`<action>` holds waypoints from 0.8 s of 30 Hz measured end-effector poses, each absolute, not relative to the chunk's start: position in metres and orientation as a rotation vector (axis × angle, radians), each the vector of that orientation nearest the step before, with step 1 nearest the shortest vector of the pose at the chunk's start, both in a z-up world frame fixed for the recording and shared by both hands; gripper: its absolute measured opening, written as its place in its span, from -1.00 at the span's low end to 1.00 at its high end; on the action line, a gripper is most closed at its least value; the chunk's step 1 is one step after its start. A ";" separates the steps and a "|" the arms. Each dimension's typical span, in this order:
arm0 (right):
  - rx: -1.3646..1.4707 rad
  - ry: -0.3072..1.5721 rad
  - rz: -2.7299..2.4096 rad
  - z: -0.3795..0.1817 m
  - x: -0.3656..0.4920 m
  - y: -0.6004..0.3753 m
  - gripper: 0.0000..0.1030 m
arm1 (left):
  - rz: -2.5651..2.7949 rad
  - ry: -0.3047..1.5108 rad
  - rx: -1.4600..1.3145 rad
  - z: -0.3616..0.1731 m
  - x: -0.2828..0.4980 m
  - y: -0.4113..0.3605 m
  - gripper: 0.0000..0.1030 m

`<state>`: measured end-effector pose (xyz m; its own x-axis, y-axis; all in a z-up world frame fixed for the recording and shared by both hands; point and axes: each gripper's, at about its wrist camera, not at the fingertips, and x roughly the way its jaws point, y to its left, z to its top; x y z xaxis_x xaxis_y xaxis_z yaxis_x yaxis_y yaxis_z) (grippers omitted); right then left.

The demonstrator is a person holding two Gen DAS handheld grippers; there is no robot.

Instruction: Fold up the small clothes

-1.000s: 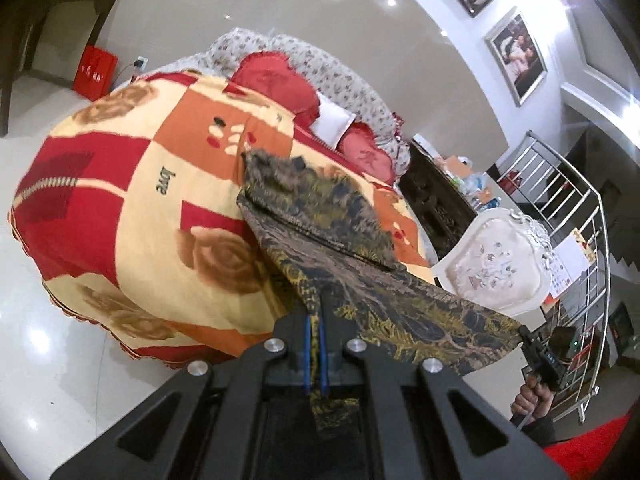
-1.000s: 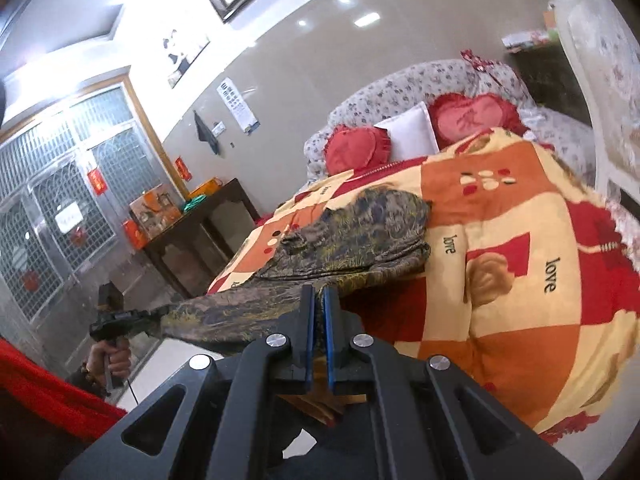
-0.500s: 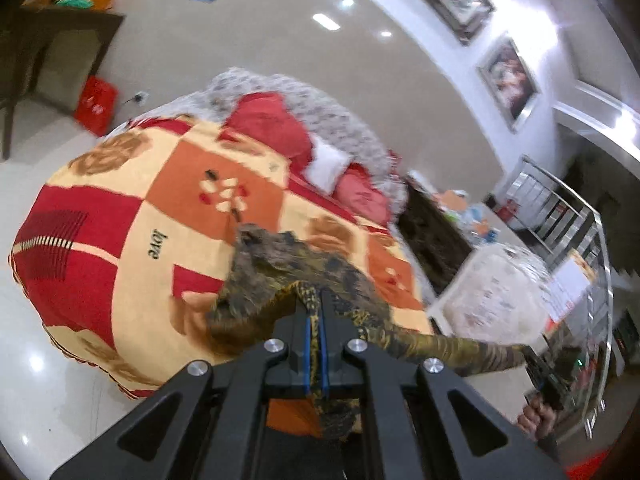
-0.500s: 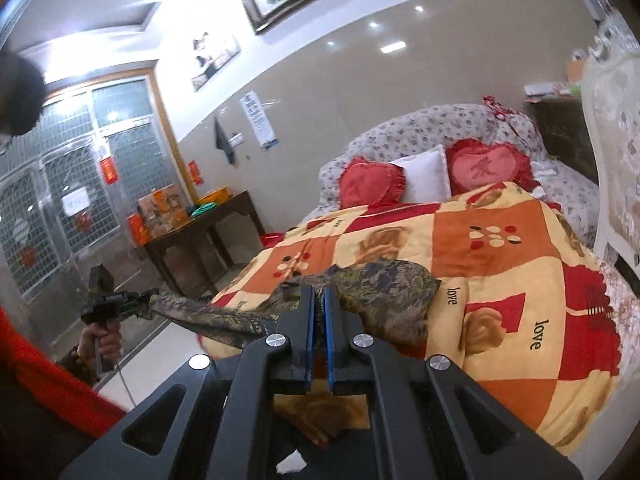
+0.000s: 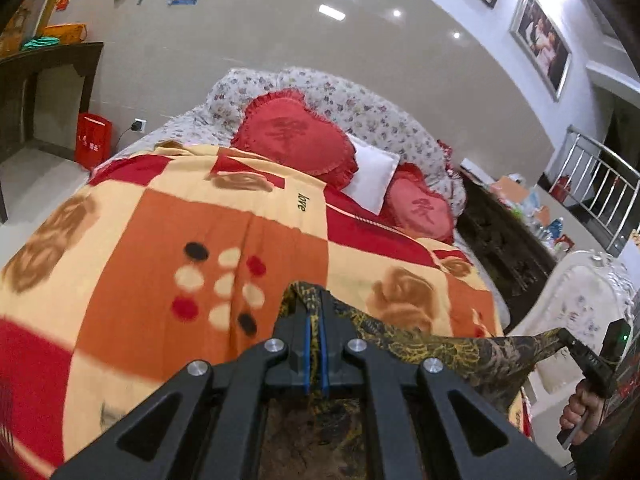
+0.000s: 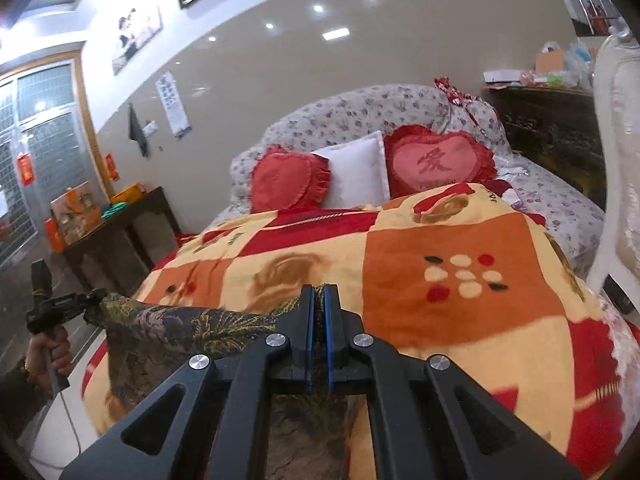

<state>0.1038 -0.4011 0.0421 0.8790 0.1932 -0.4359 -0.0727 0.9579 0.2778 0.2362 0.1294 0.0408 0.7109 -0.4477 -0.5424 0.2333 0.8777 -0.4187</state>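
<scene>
Left wrist view: the left gripper (image 5: pixel 316 344) is clamping its blue-lined jaws tight on one corner of the dark, gold-patterned garment (image 5: pixel 452 354), and the cloth is stretching away to the right as a taut band, reaching the right gripper (image 5: pixel 568 338) held in the person's hand (image 5: pixel 580 412) near the picture's edge. Below it, the checked orange, red and cream blanket (image 5: pixel 168 280) is covering the bed, with nothing else lying on it in front of the fingers

Right wrist view: the right gripper (image 6: pixel 319 332) is pinching the opposite corner, jaws nearly together on the fabric, and the garment (image 6: pixel 168 328) is running off to the left to the left gripper (image 6: pixel 86 300). The rest is hanging down below the held edge, just off the blanket's (image 6: pixel 440 320) near side

So the long axis is lying straight across between the two tools, both equally placed; the free blanket lies forward of both, and I'd judge laying the cloth flat there comes next
</scene>
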 end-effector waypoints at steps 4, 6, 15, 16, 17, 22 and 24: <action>0.311 0.493 0.109 0.040 0.153 -0.411 -0.89 | -0.362 0.716 -0.292 0.034 0.281 0.111 -0.94; 0.349 0.504 0.119 0.034 0.167 -0.414 -0.89 | -0.353 0.736 -0.275 0.025 0.295 0.106 -0.94; 0.426 0.638 0.187 -0.031 0.167 -0.404 -0.89 | -0.379 0.925 -0.324 -0.046 0.293 0.113 -0.94; 0.436 0.647 0.197 -0.037 0.162 -0.403 -0.89 | -0.384 0.950 -0.354 -0.052 0.292 0.118 -0.94; 0.458 0.659 0.207 -0.043 0.156 -0.404 -0.89 | -0.384 0.975 -0.382 -0.058 0.289 0.122 -0.94; 0.517 0.681 0.194 -0.059 0.142 -0.413 -0.89 | -0.353 1.030 -0.482 -0.077 0.283 0.146 -0.94; 0.543 0.667 0.195 -0.057 0.137 -0.418 -0.89 | -0.358 1.017 -0.495 -0.072 0.276 0.150 -0.94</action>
